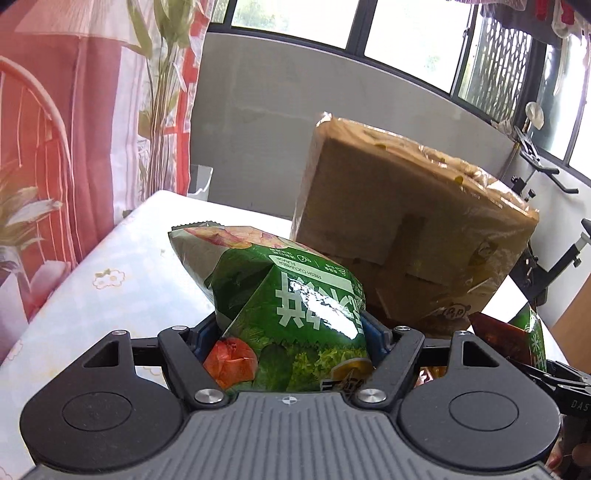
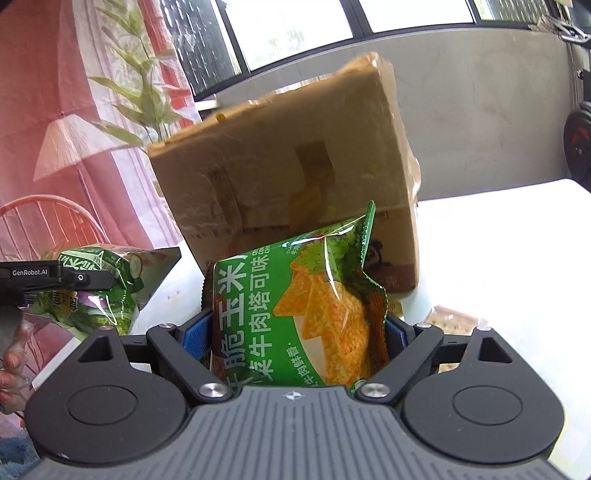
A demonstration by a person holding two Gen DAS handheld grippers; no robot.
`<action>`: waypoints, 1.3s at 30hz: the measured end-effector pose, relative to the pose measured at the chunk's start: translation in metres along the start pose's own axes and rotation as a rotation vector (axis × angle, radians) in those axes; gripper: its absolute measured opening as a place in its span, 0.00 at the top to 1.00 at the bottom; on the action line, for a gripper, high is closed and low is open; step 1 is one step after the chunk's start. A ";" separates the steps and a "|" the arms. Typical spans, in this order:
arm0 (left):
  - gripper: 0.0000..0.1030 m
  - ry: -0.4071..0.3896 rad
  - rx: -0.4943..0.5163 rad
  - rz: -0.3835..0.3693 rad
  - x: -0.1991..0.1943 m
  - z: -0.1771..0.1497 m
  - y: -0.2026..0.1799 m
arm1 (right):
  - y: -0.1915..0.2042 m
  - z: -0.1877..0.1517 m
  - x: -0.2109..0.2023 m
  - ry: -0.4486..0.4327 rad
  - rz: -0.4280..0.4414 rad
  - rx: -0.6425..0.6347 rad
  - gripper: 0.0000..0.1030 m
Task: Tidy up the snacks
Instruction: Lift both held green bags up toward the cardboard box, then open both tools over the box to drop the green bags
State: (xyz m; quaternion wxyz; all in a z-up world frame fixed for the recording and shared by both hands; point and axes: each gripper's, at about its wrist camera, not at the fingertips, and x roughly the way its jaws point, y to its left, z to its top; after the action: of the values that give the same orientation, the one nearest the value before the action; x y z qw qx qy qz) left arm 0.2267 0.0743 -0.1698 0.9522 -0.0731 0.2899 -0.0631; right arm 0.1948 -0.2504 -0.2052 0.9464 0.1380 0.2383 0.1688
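Plainly, with the left tongs clamped on a glossy green cucumber-flavour crisp bag and the right tongs on a green tortilla-chip bag, both above the white desk, either slippery pouch could slide out or crush against the tilted plastic-wrapped brown cardboard box.

Bright daylight from windows at 12 o'clock, panes blown out white. Glare streaks on green chip bag foil. Strong fisheye bending at edges. Red curtain at 9 o'clock hazy, washed.
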 end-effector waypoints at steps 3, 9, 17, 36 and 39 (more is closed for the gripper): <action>0.25 -0.057 0.005 -0.013 -0.010 0.015 -0.004 | 0.002 0.009 -0.009 -0.046 0.002 -0.015 0.13; 0.25 -0.155 0.065 -0.056 -0.022 0.052 -0.022 | 0.012 0.039 -0.026 -0.148 0.010 -0.063 0.13; 0.25 -0.269 0.162 -0.116 -0.026 0.107 -0.059 | 0.031 0.108 -0.037 -0.270 0.031 -0.158 0.13; 0.25 -0.238 0.171 -0.114 0.037 0.170 -0.069 | 0.025 0.219 0.115 -0.145 -0.209 -0.265 0.12; 0.25 -0.231 0.174 -0.104 0.043 0.172 -0.067 | 0.020 0.216 0.125 -0.094 -0.218 -0.244 0.07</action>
State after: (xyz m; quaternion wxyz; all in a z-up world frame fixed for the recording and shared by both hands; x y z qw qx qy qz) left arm 0.3533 0.0189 -0.0396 0.9774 -0.0119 0.1678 -0.1283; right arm 0.4004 -0.2234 -0.0660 0.9789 0.0032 0.1850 0.0862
